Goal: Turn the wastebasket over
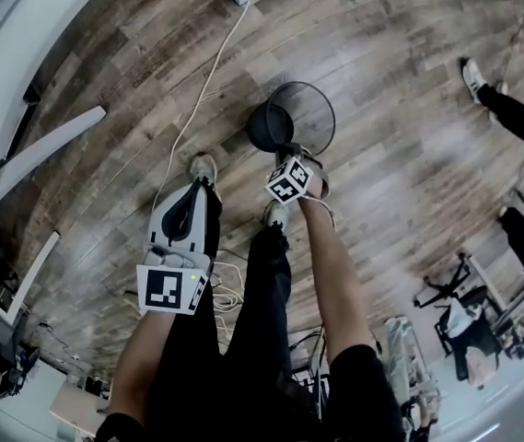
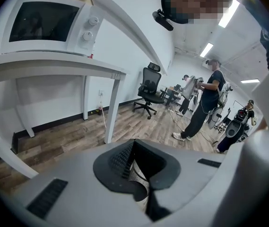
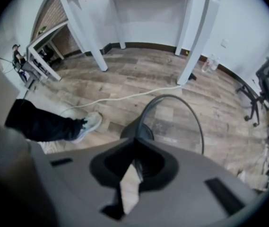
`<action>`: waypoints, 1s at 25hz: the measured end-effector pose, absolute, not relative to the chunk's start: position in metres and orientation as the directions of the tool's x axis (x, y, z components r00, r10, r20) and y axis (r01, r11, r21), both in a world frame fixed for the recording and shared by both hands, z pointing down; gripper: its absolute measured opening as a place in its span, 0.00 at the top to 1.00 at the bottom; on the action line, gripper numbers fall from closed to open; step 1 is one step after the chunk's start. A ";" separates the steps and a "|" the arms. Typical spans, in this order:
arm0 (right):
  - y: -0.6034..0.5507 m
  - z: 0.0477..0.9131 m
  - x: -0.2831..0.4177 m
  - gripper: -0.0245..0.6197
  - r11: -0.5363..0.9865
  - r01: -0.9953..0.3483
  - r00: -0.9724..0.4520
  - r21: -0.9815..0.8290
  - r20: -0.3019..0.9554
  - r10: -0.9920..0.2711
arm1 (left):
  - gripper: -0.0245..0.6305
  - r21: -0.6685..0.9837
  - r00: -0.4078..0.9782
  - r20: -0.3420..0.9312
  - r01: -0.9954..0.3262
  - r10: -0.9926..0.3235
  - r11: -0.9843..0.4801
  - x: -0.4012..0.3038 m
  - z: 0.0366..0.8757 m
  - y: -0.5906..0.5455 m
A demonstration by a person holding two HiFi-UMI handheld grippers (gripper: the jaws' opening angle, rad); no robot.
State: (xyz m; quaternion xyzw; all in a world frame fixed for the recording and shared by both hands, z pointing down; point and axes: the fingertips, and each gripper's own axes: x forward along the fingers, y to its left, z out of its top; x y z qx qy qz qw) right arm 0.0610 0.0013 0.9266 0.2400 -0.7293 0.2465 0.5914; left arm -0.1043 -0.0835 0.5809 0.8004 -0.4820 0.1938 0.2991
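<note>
In the upper middle, the right tool (image 1: 292, 152) pinches the thin rim of the round black wire wastebasket (image 1: 271, 127); it could slip out. The left tool (image 1: 199, 188) is pressed together, empty.

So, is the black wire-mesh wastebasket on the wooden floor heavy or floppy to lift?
Probably light: the wooden floor shows through the black wire-mesh wastebasket. Its thin rim looks stiff, an even circle though the right gripper pinches it. Being round, it may roll once tipped.

wastebasket (image 1: 306, 110) on floor (image 1: 390, 72), right gripper (image 1: 291, 153) at its rim, cable (image 1: 208, 74) to its left
</note>
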 end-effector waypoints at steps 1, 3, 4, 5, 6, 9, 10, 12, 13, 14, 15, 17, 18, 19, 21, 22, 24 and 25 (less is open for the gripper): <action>0.004 0.928 0.059 0.89 0.764 -0.640 -0.186 -0.080 0.981 -0.053 | 0.91 0.292 0.459 0.600 -0.888 -0.655 -0.355 -0.105 0.582 -0.083; 0.009 0.930 0.052 0.89 0.763 -0.640 -0.196 -0.093 0.980 -0.045 | 0.91 0.292 0.458 0.602 -0.889 -0.654 -0.353 -0.105 0.584 -0.083; 0.012 0.932 0.048 0.89 0.761 -0.641 -0.202 -0.100 0.979 -0.042 | 0.91 0.292 0.457 0.603 -0.889 -0.654 -0.353 -0.106 0.585 -0.083; 0.017 0.933 0.044 0.89 0.760 -0.641 -0.206 -0.106 0.978 -0.038 | 0.91 0.292 0.457 0.604 -0.889 -0.653 -0.352 -0.106 0.586 -0.082; 0.021 0.935 0.040 0.89 0.760 -0.641 -0.208 -0.109 0.978 -0.035 | 0.91 0.292 0.456 0.605 -0.889 -0.653 -0.351 -0.106 0.587 -0.082; 0.034 0.940 0.030 0.89 0.759 -0.643 -0.206 -0.106 0.978 -0.038 | 0.91 0.292 0.458 0.604 -0.888 -0.652 -0.354 -0.106 0.588 -0.080; 0.038 0.942 0.026 0.89 0.757 -0.645 -0.205 -0.102 0.978 -0.043 | 0.91 0.292 0.459 0.604 -0.888 -0.652 -0.355 -0.107 0.589 -0.079; 0.045 0.946 0.020 0.89 0.757 -0.647 -0.204 -0.095 0.978 -0.051 | 0.91 0.291 0.458 0.603 -0.888 -0.653 -0.355 -0.108 0.590 -0.080; 0.048 0.948 0.017 0.89 0.758 -0.646 -0.201 -0.091 0.978 -0.054 | 0.91 0.292 0.458 0.602 -0.889 -0.654 -0.353 -0.109 0.591 -0.079; 0.051 0.950 0.014 0.89 0.761 -0.643 -0.198 -0.087 0.979 -0.055 | 0.91 0.293 0.457 0.602 -0.889 -0.655 -0.352 -0.110 0.592 -0.078; 0.055 0.951 0.012 0.89 0.763 -0.641 -0.194 -0.084 0.979 -0.055 | 0.91 0.294 0.456 0.603 -0.890 -0.655 -0.350 -0.111 0.593 -0.077; 0.061 0.954 0.008 0.89 0.764 -0.640 -0.191 -0.082 0.980 -0.054 | 0.91 0.296 0.455 0.603 -0.891 -0.656 -0.346 -0.113 0.595 -0.074; 0.064 0.955 0.006 0.89 0.764 -0.640 -0.190 -0.080 0.980 -0.056 | 0.91 0.296 0.452 0.603 -0.892 -0.657 -0.342 -0.114 0.596 -0.073; 0.065 0.956 0.004 0.89 0.764 -0.640 -0.189 -0.078 0.980 -0.059 | 0.91 0.297 0.450 0.603 -0.893 -0.659 -0.338 -0.116 0.597 -0.071; 0.070 0.958 0.001 0.89 0.764 -0.640 -0.191 -0.077 0.980 -0.061 | 0.91 0.296 0.445 0.602 -0.896 -0.663 -0.333 -0.120 0.599 -0.068; 0.074 0.960 -0.001 0.88 0.765 -0.639 -0.192 -0.080 0.980 -0.058 | 0.91 0.293 0.444 0.601 -0.896 -0.665 -0.333 -0.122 0.600 -0.067; 0.084 0.966 -0.005 0.88 0.769 -0.633 -0.192 -0.085 0.980 -0.049 | 0.91 0.286 0.441 0.599 -0.897 -0.668 -0.336 -0.124 0.602 -0.063; 0.088 0.969 -0.006 0.88 0.772 -0.630 -0.188 -0.083 0.981 -0.049 | 0.91 0.286 0.438 0.600 -0.899 -0.669 -0.332 -0.126 0.604 -0.061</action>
